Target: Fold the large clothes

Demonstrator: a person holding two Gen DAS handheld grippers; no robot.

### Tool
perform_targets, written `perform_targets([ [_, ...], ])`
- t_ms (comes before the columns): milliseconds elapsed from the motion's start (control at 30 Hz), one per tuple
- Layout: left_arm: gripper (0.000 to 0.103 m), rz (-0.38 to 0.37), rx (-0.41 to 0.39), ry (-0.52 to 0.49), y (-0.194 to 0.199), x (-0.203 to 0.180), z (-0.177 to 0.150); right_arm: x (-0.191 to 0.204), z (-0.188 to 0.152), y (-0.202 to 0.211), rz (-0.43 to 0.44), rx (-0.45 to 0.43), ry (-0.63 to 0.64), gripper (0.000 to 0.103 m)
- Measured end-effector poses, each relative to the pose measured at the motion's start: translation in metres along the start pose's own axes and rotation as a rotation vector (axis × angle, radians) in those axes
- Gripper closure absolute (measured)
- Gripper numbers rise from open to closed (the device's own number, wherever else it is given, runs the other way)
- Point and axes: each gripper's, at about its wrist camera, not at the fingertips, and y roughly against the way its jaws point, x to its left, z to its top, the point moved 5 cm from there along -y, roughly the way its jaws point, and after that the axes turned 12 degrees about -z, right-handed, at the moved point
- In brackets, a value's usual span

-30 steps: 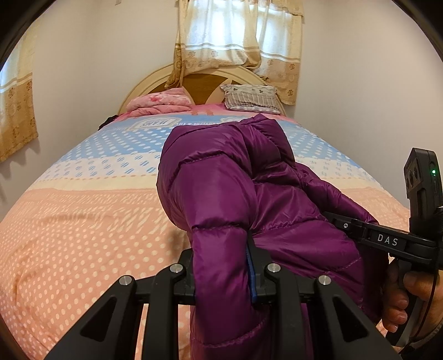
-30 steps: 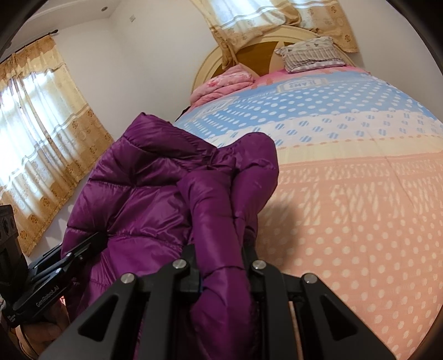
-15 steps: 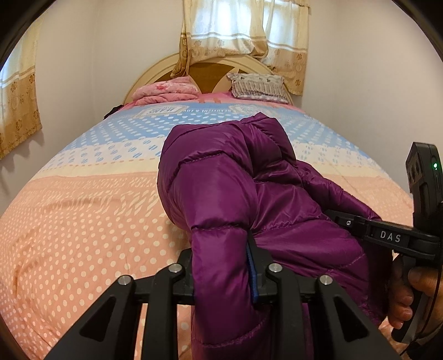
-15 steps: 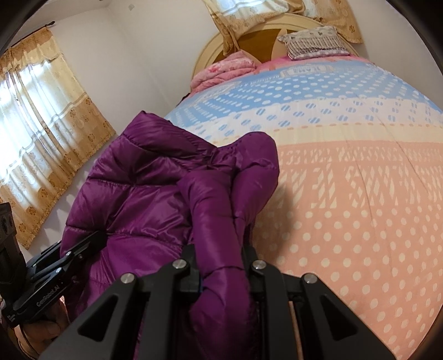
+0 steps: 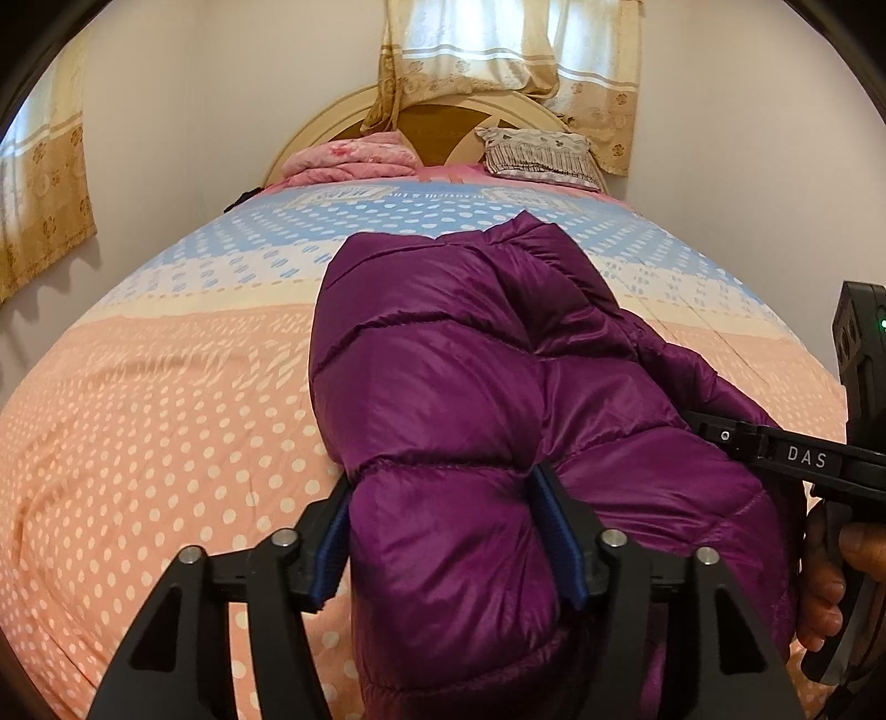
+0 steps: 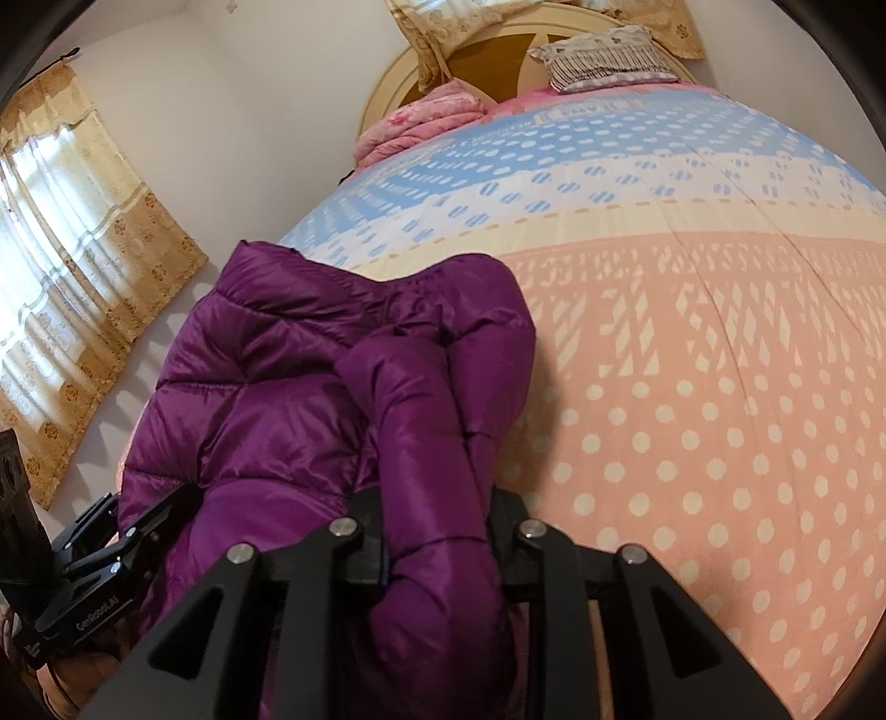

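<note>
A wide bedspread [image 5: 166,421] fills the room here, peach with white dots up close, then a cream band, then blue with pale dots toward the far end. Up at the head sits a folded pink blanket [image 5: 351,160] on the left and a striped, frilled pillow [image 5: 540,154] on the right, well apart. Behind them rises an arched cream headboard [image 5: 443,113] with a brown centre. Gold patterned curtains [image 5: 515,50] hang over it, and another curtain [image 6: 77,277] glows on the side wall.
</note>
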Motion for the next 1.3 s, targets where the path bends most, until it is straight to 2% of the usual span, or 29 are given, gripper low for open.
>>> perform_targets([
  [233, 0.028, 0.012, 0.000, 0.024, -0.003, 0.004, -0.004, -0.004, -0.002, -0.003, -0.041, 0.004, 0.004, 0.060],
  [400, 0.026, 0.005, 0.001, 0.053, -0.002, 0.009, -0.007, -0.007, -0.001, -0.002, -0.079, 0.001, 0.009, 0.048],
  [600, 0.026, 0.095, -0.012, 0.002, 0.023, 0.003, -0.001, -0.005, 0.006, 0.032, -0.127, -0.061, 0.015, 0.036],
  [700, 0.026, 0.093, -0.067, -0.009, 0.055, -0.002, 0.009, 0.002, 0.010, 0.062, -0.155, -0.099, 0.030, 0.033],
  [800, 0.026, 0.131, -0.133, -0.010, 0.101, -0.006, 0.019, 0.015, 0.009, 0.106, -0.183, -0.158, 0.079, 0.033],
  [900, 0.026, 0.145, -0.239, -0.004, 0.156, -0.012, 0.026, 0.032, 0.001, 0.157, -0.213, -0.243, 0.115, 0.033],
  [1000, 0.026, 0.161, -0.336, 0.011, 0.203, -0.020, 0.025, 0.049, -0.009, 0.187, -0.235, -0.299, 0.134, 0.033],
  [1133, 0.025, 0.134, -0.398, 0.055, 0.237, -0.025, 0.026, 0.066, -0.019, 0.212, -0.220, -0.340, 0.157, 0.033],
  [1300, 0.025, 0.125, -0.445, 0.069, 0.247, -0.028, 0.032, 0.072, -0.012, 0.223, -0.219, -0.386, 0.158, 0.033],
])
